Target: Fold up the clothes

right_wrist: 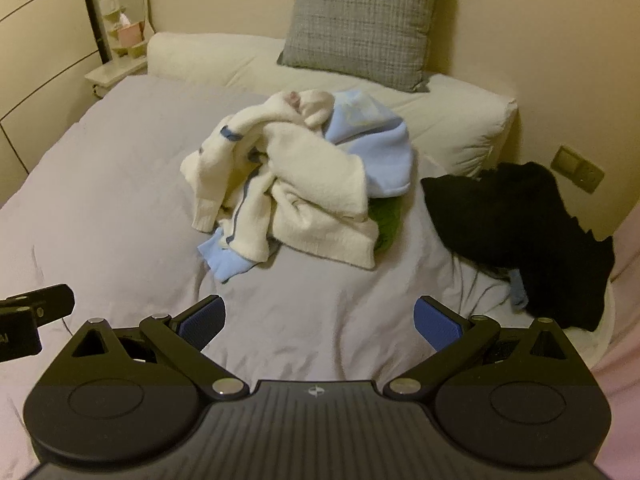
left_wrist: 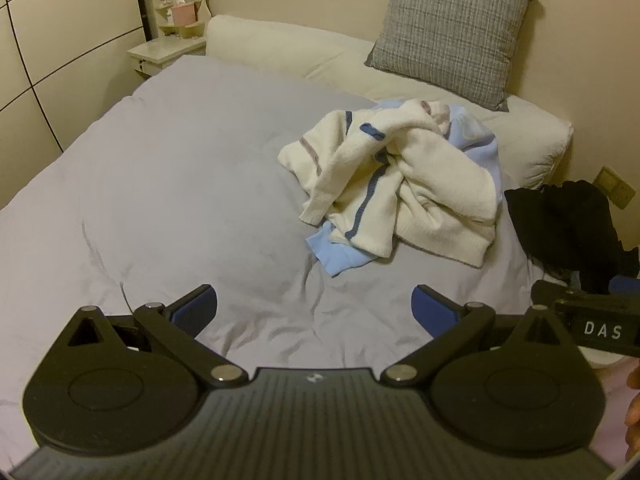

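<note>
Both tongs (left_wrist: 314, 310) (right_wrist: 319, 320) gape above rumpled fleecy cream sweater (right_wrist: 304, 196).

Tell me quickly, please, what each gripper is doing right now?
Left gripper: open, holding nothing, above the grey bedsheet.
Right gripper: open, holding nothing, short of the cream sweater.

Four garments: cream sweater (right_wrist: 320, 200), blue top (right_wrist: 380, 152), green piece (right_wrist: 386, 220), black one (right_wrist: 520, 232); one cushion (right_wrist: 360, 20).
</note>
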A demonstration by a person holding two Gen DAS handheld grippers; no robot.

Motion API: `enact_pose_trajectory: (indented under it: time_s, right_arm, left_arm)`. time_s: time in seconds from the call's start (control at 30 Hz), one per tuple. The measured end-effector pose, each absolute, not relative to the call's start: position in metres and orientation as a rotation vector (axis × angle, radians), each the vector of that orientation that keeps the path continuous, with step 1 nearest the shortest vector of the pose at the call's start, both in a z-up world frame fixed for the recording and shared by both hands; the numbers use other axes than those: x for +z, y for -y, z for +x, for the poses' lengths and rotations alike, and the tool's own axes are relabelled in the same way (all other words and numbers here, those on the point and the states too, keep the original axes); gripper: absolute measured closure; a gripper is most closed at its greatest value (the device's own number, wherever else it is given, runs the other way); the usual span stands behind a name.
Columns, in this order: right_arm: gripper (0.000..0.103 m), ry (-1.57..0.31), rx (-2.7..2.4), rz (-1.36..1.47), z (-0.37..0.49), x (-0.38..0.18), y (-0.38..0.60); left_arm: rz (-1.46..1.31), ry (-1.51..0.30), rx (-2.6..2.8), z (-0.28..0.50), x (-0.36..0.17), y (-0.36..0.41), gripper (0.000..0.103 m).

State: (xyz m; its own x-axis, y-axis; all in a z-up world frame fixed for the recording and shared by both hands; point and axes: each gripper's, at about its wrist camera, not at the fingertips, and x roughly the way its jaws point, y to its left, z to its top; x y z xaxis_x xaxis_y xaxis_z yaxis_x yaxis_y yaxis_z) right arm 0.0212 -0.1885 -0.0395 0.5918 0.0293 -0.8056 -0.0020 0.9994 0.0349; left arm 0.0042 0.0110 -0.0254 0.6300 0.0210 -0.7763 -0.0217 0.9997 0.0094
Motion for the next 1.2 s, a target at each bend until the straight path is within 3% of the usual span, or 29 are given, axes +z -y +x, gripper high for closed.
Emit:
enact_pose_trajectory:
  time_s: [0.57,1.2]
  right_arm:
    - [0.0,-1.059,0.037,-0.118,0.128,-0.099,0.191]
    - [0.0,-0.999,0.206,-0.108,0.271,-0.127,0.209]
  left_arm:
    - [-0.016,-1.011,0.086,0.089,-0.078,-0.003,0.001]
    - [-0.105,-1.171,0.089,0.22,-0.16,0.008,0.001]
